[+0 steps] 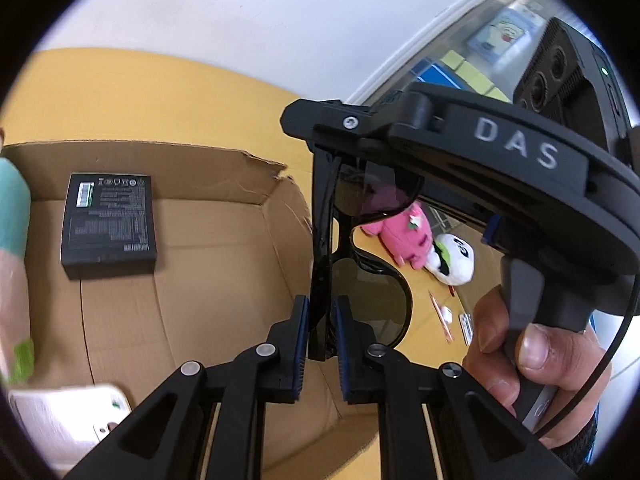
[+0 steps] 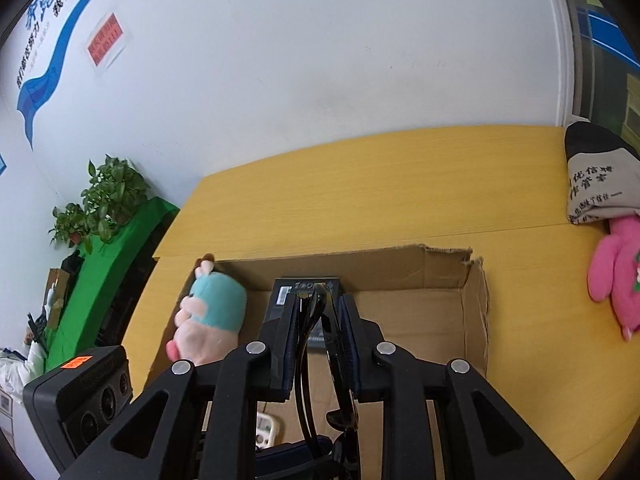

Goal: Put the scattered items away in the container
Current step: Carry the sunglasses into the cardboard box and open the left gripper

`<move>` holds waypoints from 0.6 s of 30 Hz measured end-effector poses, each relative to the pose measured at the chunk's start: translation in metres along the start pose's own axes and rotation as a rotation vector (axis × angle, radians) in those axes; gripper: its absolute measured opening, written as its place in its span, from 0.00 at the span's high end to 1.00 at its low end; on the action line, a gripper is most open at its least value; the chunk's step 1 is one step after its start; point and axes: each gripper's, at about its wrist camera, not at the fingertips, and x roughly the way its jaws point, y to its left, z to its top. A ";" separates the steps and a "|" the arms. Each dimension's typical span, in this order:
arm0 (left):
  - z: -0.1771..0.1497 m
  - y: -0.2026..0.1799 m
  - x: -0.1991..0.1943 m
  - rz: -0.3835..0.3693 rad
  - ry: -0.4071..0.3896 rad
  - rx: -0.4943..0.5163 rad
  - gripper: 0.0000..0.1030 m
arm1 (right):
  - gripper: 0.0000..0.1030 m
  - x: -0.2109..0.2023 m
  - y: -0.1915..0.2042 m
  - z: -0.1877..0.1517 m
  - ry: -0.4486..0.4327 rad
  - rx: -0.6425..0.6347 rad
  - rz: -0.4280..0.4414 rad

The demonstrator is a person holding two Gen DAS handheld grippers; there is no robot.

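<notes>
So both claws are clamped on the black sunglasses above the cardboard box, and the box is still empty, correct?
Not quite. The left claw and right claw do both grip the black sunglasses above the cardboard box, but the box is not empty. The right wrist view shows a teal and pink plush toy and a black carton already inside.

Box floor (image 2: 420,320) bare beside black packet (image 1: 108,224)
</notes>
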 end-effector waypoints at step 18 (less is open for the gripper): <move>0.037 0.083 0.115 0.039 0.181 -0.175 0.89 | 0.81 0.159 -0.069 0.023 0.207 0.054 -0.101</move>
